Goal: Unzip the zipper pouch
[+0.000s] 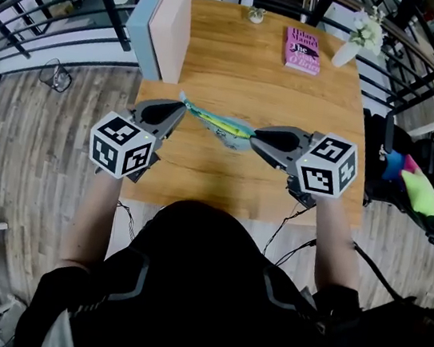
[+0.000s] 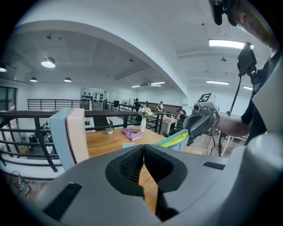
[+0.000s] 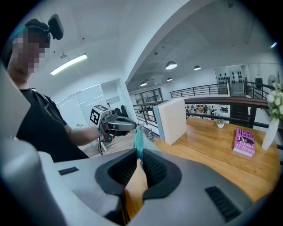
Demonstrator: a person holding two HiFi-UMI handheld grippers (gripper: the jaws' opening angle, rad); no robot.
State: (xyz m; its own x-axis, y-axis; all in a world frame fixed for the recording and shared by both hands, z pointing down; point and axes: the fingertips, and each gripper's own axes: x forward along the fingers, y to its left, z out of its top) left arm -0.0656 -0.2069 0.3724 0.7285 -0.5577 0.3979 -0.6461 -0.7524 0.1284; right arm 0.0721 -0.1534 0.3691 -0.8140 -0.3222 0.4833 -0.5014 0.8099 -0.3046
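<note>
I hold the teal-and-yellow fabric zipper pouch (image 1: 218, 124) stretched out, left gripper (image 1: 182, 106) pinched tight on its ten-o'clock tip, right gripper (image 1: 253, 137) clamped on its four-o'clock end.

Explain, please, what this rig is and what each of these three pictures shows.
No robot here: a person holds a two-jaw gripper in each hand. One picture comes from a camera on the person's head, looking down; the other two from cameras riding on the grippers. The left gripper and the right gripper each pinch an end of the zipper pouch, held over the table. On the table are a pink book, a vase of flowers, a potted plant and an upright panel.
</note>
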